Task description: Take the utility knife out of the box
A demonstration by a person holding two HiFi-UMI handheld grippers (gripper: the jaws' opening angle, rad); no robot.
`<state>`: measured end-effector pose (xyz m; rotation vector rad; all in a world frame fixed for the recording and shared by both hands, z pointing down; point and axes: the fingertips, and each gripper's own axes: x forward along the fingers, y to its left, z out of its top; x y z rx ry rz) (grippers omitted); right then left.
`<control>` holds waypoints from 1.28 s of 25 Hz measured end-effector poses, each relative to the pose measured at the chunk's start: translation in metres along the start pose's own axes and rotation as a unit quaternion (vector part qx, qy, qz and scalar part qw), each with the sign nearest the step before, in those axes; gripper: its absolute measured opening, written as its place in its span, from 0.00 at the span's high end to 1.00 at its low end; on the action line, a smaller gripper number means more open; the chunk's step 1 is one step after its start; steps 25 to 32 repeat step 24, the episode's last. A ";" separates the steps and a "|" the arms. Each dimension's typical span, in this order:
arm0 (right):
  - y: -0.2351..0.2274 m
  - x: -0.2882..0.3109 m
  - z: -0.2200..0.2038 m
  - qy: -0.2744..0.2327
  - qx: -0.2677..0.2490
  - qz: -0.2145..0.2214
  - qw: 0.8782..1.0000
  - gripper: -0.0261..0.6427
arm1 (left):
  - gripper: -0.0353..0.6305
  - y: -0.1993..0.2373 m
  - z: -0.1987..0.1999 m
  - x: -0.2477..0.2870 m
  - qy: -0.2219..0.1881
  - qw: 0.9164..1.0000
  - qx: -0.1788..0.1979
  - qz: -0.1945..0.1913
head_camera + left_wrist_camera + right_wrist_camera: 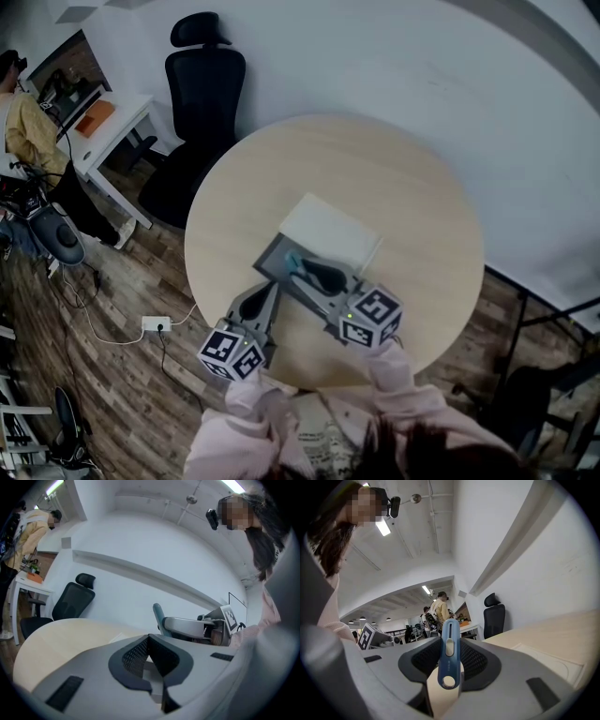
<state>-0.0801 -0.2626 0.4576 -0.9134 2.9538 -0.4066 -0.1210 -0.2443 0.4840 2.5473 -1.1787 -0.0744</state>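
Observation:
On the round wooden table [394,178] lies a dark grey box [273,259] with its white lid [328,230] folded open behind it. My right gripper [306,269] hovers over the box, shut on a blue utility knife [292,260]. In the right gripper view the knife [449,653] stands upright between the pads of that gripper [451,644]. My left gripper [271,290] reaches the box's near left edge. Its jaws [149,638] are shut, and nothing shows between them. From there I see the right gripper [187,627] with the knife [158,616] sticking up.
A black office chair [202,84] stands beyond the table. At the far left a person is at a white desk [108,127]. A power strip [155,325] and cables lie on the wooden floor. The lid [543,660] rests flat on the table.

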 end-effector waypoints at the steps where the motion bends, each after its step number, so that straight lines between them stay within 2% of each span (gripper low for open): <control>1: 0.001 0.000 0.000 0.001 -0.002 0.003 1.000 0.77 | 0.94 0.000 0.000 0.000 0.000 1.000 0.000 0.001; 10: 0.003 -0.002 -0.005 0.008 0.000 0.004 1.000 0.77 | 0.94 0.000 -0.003 -0.003 0.002 1.000 0.009 -0.001; 32: 0.003 -0.006 -0.007 0.007 0.001 0.004 1.000 0.77 | 0.94 0.000 -0.003 -0.008 -0.001 1.000 0.006 0.006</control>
